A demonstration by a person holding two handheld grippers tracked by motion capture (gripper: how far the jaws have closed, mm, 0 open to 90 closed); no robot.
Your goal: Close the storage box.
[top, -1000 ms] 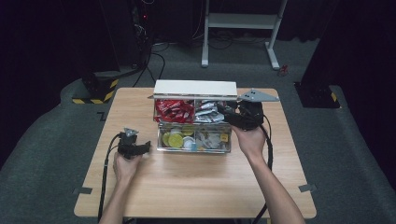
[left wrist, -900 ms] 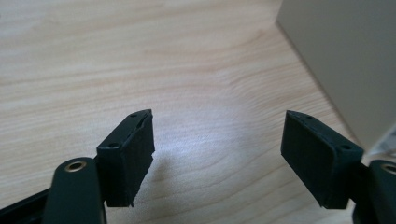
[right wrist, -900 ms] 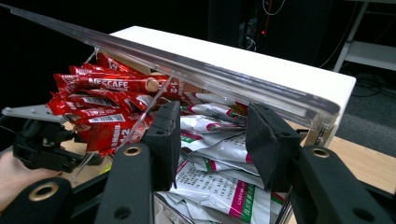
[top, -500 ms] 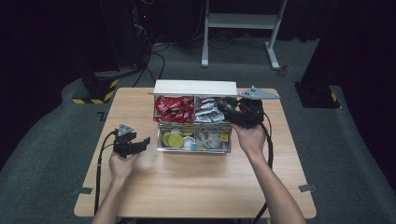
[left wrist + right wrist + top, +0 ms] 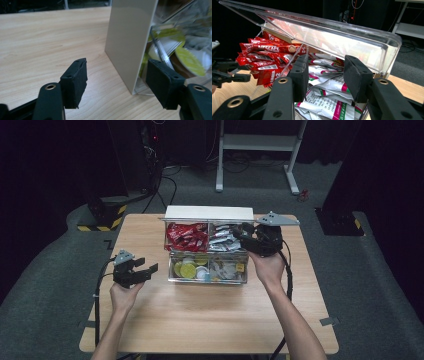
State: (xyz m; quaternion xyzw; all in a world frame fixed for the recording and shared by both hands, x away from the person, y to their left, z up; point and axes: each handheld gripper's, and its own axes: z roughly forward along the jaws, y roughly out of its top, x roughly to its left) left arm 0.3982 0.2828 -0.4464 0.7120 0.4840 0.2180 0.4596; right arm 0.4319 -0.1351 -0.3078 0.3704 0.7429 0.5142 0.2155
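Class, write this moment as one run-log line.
left gripper: open, beside clear plastic organiser box | right gripper: open, over silver sachets | red sachets: untouched

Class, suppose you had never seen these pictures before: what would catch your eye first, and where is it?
The clear compartment box at the middle of the wooden table draws the eye, its lid raised. Bright red sachets fill its far left section, with silver packets beside them. The right gripper reaches over those packets with its fingers apart, while the left gripper waits open near the box's left end.
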